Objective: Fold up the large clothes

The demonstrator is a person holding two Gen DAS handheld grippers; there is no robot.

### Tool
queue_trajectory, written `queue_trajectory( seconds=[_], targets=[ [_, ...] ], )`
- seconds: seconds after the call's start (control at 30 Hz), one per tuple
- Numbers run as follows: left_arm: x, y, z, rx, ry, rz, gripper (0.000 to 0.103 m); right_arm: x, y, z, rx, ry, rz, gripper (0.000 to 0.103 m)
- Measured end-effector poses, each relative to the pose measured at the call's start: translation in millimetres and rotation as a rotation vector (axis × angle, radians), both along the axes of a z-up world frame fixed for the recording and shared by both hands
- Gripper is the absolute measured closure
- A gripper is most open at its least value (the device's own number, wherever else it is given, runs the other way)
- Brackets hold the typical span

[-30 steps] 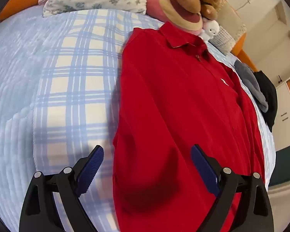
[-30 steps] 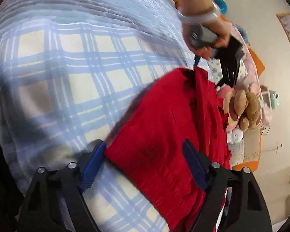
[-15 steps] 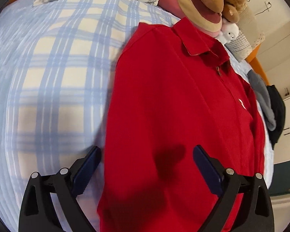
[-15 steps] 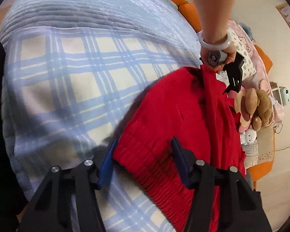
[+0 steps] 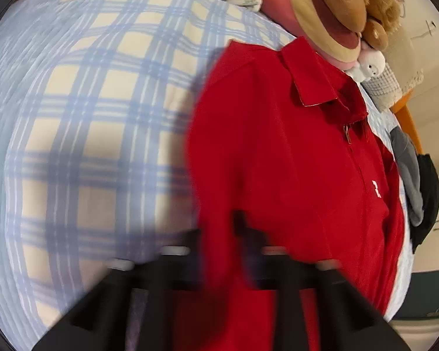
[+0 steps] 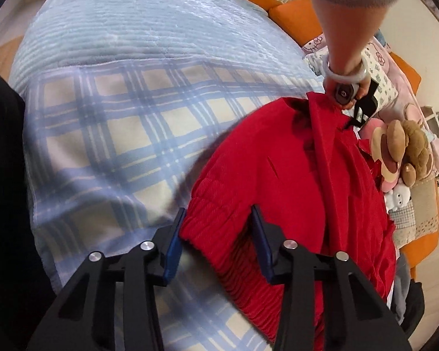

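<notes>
Plaid blanket (image 6: 108,134) bears a red jacket (image 5: 278,161); left tongs (image 5: 219,234) pinch its edge, right tongs (image 6: 216,237), closing, straddle its hem.

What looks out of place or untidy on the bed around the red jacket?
Beyond the red jacket, grey and black clothes hang crumpled over the bed's far edge. The plush toys lie heaped against the jacket's collar. The jacket shows no damage.

The left hand-held gripper (image 5: 219,231) is pointing steeply down, jaws clamped together. The right hand-held gripper (image 6: 218,239) is angling downward, its jaws narrowing. A bare forearm (image 6: 345,29) is reaching in.
</notes>
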State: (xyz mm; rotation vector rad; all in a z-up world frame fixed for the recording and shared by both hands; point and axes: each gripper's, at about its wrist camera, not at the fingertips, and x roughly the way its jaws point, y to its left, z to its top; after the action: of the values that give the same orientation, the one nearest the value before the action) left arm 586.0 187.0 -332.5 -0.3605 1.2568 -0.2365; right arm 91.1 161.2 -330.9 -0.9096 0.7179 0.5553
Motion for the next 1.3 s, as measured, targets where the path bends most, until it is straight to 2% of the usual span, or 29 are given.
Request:
queue_trajectory(
  seconds=[0.07, 0.23, 0.33, 0.43, 0.53, 0.6, 0.7, 0.77, 0.9, 0.97, 1.1, 1.3],
  targets=[
    [-4.3, 4.5, 7.5, -0.013, -0.011, 0.027, 0.092, 1.6, -2.8, 6.1, 0.026, -0.003, -0.01, 0.066],
    [-11.1, -6.0, 37.4, 0.041, -0.045, 0.029, 0.093, 7.9, -17.5, 29.7, 0.123, 0.013, -0.049, 0.07],
    [-13.5, -15.4, 61.2, 0.093, -0.057, 0.062, 0.093, 16.3, -41.5, 51.1, 0.257, 0.1, -0.089, 0.072],
    [-14.1, -19.8, 78.1, 0.116, -0.004, 0.186, 0.093, 25.6, -78.8, 71.4, 0.423, 0.179, -0.155, 0.073],
    [-17.7, -36.6, 93.2, 0.167, -0.003, 0.234, 0.093, 31.0, -118.3, 87.8, 0.573, 0.22, -0.214, 0.073],
    [-20.2, -63.3, 107.3, 0.211, -0.016, 0.227, 0.093, 32.8, -148.0, 98.4, 0.676, 0.244, -0.247, 0.073],
    [-21.1, -108.2, 128.2, 0.257, -0.038, 0.229, 0.093, 28.3, -184.3, 112.7, 0.774, 0.221, -0.284, 0.073],
    [-20.4, -136.3, 139.0, 0.264, -0.049, 0.238, 0.093, 20.2, -206.3, 120.8, 0.818, 0.186, -0.306, 0.074],
    [-17.3, -198.2, 150.9, 0.264, -0.07, 0.23, 0.093, 12.6, -254.2, 125.7, 0.905, 0.194, -0.35, 0.074],
    [-13.4, -231.3, 150.3, 0.255, -0.078, 0.209, 0.093, 9.8, -281.5, 124.4, 0.945, 0.196, -0.389, 0.073],
    [-7.1, -287.2, 136.4, 0.164, -0.068, 0.195, 0.093, 12.1, -333.5, 121.7, 1.056, 0.218, -0.45, 0.073],
    [-0.7, -358.5, 109.2, 0.178, -0.065, 0.15, 0.093, 14.4, -400.0, 102.7, 1.198, 0.268, -0.536, 0.073]
  ],
)
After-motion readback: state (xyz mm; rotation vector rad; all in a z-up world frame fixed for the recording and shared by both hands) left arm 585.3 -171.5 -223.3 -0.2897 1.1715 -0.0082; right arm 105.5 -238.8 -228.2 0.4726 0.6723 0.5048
